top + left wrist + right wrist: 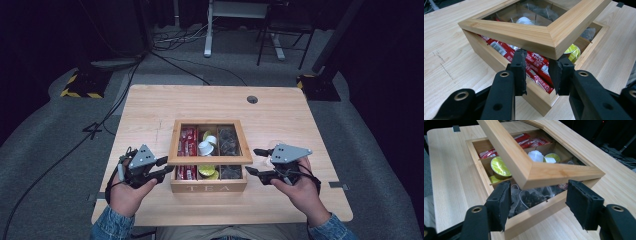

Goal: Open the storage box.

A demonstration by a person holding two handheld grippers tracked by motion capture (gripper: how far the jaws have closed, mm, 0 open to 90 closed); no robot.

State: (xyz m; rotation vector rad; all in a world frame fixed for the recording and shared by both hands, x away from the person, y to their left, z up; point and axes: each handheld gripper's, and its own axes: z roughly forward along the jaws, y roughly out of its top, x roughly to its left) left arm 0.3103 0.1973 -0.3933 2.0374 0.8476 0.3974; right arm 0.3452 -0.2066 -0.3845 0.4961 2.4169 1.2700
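We are pinching the lid's (534, 37) near corner with the left hand-held gripper (537, 72), jaws clamped on its frame; the right hand-held gripper (539, 202) is hanging open beside the other corner. The tea box (209, 187) is sitting mid-surface (150, 105). The lid seems light, stiff and hinged, best gripped by its frame. The right gripper view is revealing tea bags (531, 196).
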